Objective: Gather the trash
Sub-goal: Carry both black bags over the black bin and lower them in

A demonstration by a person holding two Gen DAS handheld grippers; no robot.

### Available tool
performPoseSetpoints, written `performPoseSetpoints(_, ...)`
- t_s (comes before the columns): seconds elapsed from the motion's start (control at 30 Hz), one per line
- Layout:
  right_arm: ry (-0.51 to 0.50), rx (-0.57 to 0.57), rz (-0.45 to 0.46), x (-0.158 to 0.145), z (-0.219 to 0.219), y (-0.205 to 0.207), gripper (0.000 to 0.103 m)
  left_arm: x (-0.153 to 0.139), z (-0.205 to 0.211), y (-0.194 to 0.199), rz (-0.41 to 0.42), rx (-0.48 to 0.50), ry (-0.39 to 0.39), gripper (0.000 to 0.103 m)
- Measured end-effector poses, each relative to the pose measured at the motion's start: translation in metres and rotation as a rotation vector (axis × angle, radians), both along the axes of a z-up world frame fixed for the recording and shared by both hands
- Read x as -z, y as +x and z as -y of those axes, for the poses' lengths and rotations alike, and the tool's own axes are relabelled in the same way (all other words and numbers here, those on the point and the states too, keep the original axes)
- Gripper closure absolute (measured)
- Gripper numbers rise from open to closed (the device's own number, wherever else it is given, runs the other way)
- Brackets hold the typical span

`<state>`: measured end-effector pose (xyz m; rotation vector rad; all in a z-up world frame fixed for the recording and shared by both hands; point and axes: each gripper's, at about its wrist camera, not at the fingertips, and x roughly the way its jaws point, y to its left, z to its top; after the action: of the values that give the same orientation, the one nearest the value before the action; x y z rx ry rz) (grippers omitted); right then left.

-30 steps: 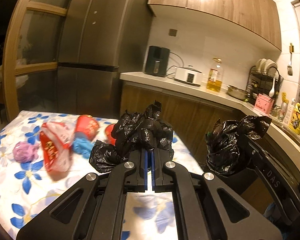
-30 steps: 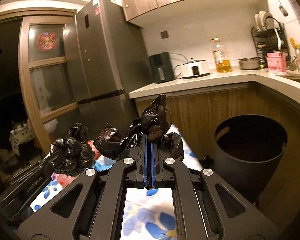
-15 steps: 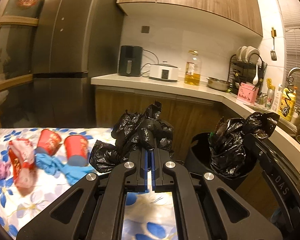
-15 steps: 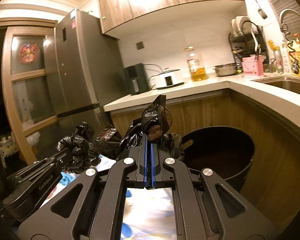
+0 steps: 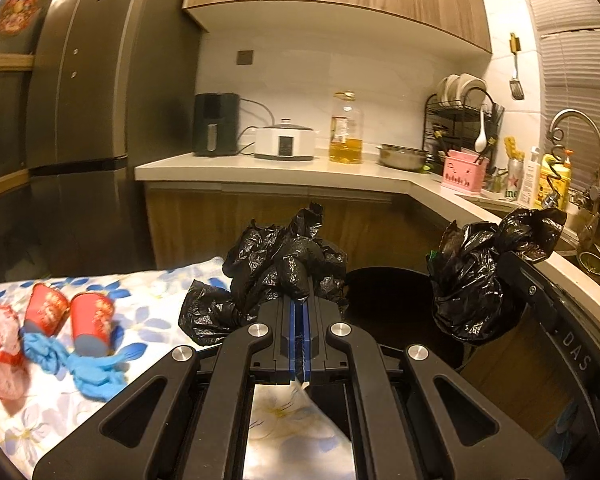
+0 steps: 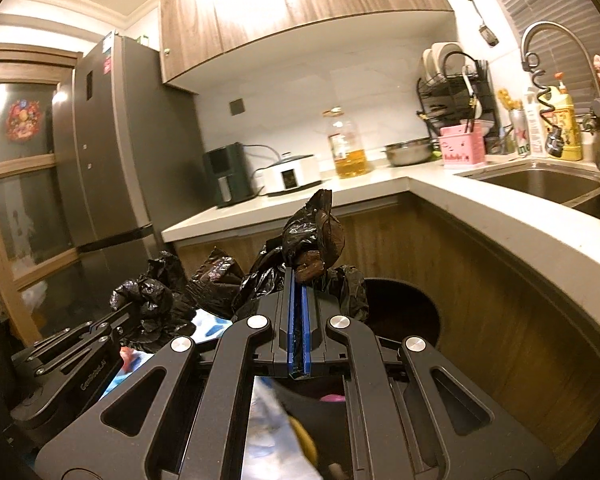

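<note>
Both hand-held grippers, left [image 5: 299, 312] and right [image 6: 299, 300], are clenched on the black bag [image 5: 284, 268], held above the desk's [image 5: 156, 320] right edge. The bin [image 6: 404, 312] sits just right; cups [image 5: 90, 322] lie far left, seemingly toppled.

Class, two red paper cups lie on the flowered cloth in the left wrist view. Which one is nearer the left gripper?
The right-hand red cup, beside the blue glove. The other red cup lies farther left, next to the pink-and-red wrapper.

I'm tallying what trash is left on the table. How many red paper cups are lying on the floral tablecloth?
2. One red cup lies on the floral tablecloth beside the pink wrapper; the other red cup lies just right of it, against the blue gloves. More may lie outside the view.
</note>
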<state>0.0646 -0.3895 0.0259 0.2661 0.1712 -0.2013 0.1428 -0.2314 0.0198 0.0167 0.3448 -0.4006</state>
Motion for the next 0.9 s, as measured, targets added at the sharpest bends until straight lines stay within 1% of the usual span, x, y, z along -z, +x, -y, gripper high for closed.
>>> performPoseSetpoints(0.27, 0.001, 0.047, -0.009, 0.000, 0.025, 0.010, 0.100, -0.004, 0.036, 0.012, 0.014, 0.055, -0.006, 0.101)
performPoseSetpoints(0.53, -0.002, 0.071, -0.025, 0.002, 0.042, 0.023, 0.100, 0.004, 0.060, 0.027, -0.008, 0.096, -0.005, 0.101)
performPoseSetpoints(0.9, 0.007, 0.081, -0.044, 0.006, 0.054, 0.037, 0.100, 0.011, 0.077, 0.042, -0.027, 0.126, -0.007, 0.101)
